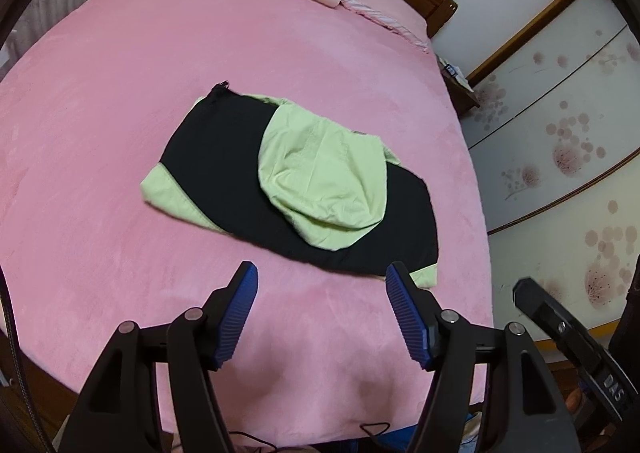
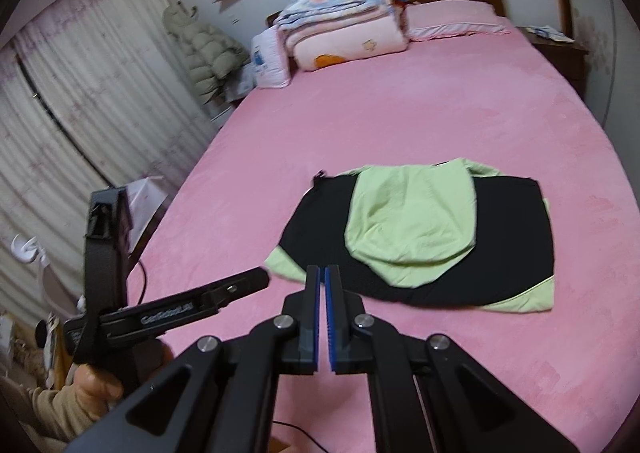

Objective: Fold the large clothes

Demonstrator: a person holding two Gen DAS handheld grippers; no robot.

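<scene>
While the folded black and pale green hooded jacket [image 1: 288,181] lies on the pink bed [image 1: 120,93], left gripper [image 1: 320,273] fingers stand apart, empty; right gripper [image 2: 322,273] fingers are nearly closed on nothing.

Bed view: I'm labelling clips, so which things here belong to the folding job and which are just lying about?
Job:
- green-and-black jacket, lying folded on the pink bed
- left hand-held gripper
- right hand-held gripper

Lying about:
- folded quilts
- pillow
- puffer coat
</scene>
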